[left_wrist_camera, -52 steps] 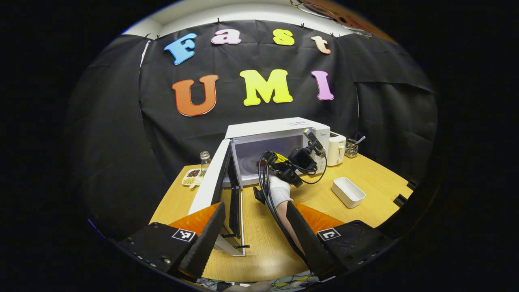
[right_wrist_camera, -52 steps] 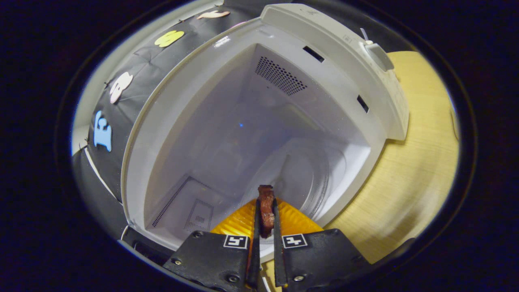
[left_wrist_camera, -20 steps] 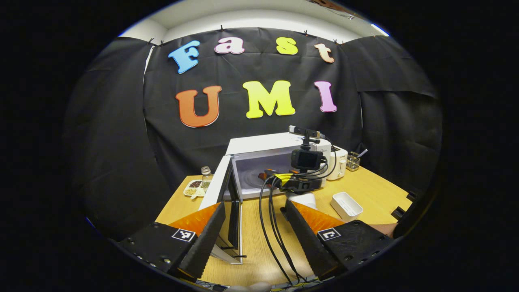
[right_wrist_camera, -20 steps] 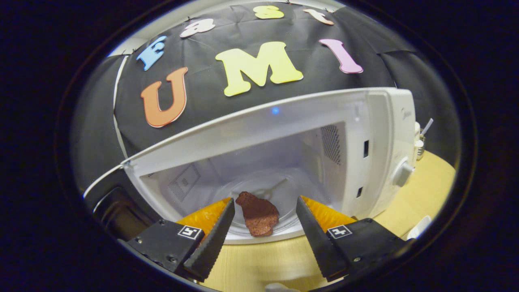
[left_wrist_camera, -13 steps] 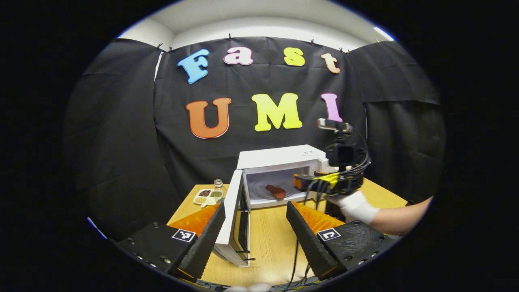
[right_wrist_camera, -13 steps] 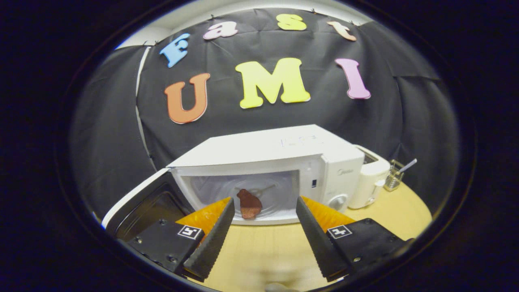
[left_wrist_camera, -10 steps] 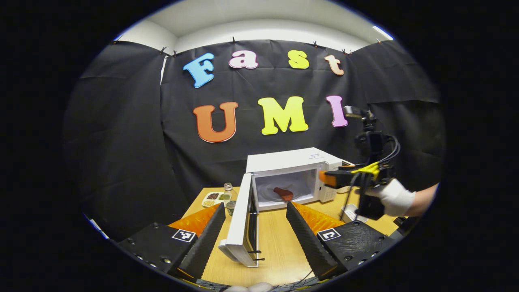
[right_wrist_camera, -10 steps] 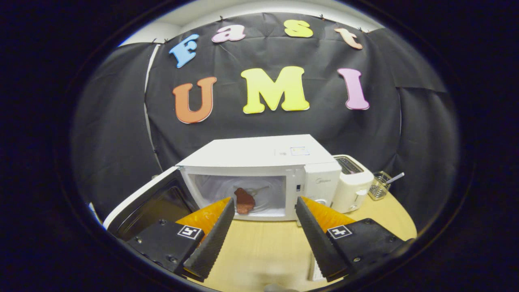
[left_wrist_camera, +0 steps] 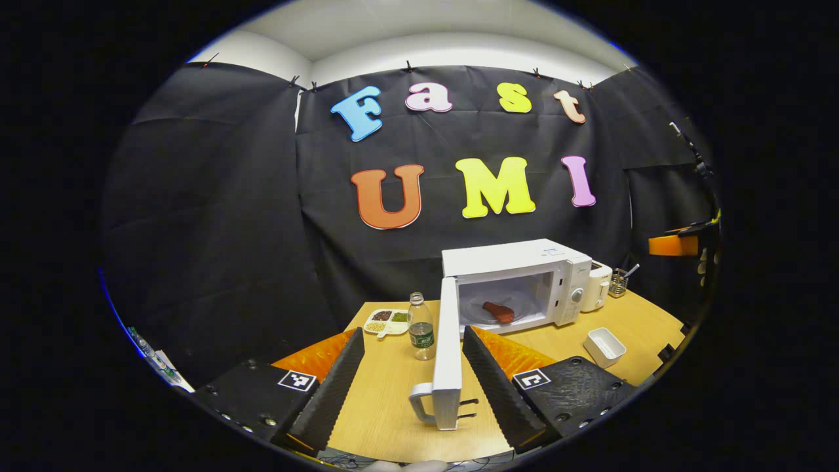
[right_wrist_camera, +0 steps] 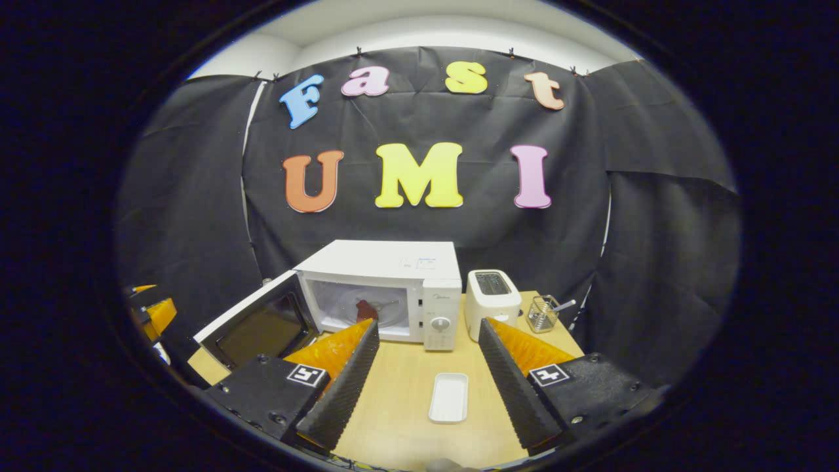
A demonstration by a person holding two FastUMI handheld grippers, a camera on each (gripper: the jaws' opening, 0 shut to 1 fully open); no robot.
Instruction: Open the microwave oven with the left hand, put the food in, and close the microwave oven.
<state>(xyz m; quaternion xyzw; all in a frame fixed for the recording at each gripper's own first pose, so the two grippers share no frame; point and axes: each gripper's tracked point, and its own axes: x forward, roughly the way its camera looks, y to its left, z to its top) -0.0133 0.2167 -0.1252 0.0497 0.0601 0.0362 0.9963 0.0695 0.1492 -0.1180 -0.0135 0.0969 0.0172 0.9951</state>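
The white microwave (left_wrist_camera: pixel 518 262) stands at the back of the wooden table (left_wrist_camera: pixel 387 406) with its door (left_wrist_camera: pixel 448 347) swung wide open. I see that door edge-on, handle toward me, between the fingers of my open left gripper (left_wrist_camera: pixel 411 334) and a little beyond them. A reddish-brown piece of food (left_wrist_camera: pixel 499 311) lies on the glass turntable inside. In the right gripper view the microwave (right_wrist_camera: pixel 380 262), its open door (right_wrist_camera: pixel 255 324) and the food (right_wrist_camera: pixel 364 309) sit well ahead of my right gripper (right_wrist_camera: pixel 427 328), which is open and holds nothing.
A plastic bottle (left_wrist_camera: pixel 421 326) and a divided snack dish (left_wrist_camera: pixel 387 321) stand left of the door. A white toaster (right_wrist_camera: pixel 493 292) and a wire utensil holder (right_wrist_camera: pixel 543 313) are right of the microwave. A shallow white tray (right_wrist_camera: pixel 449 397) lies on the table in front.
My right gripper opened and left the food on the turntable, then drew back far from the microwave. My left gripper also backed off and shifted left, so the door now appears edge-on.
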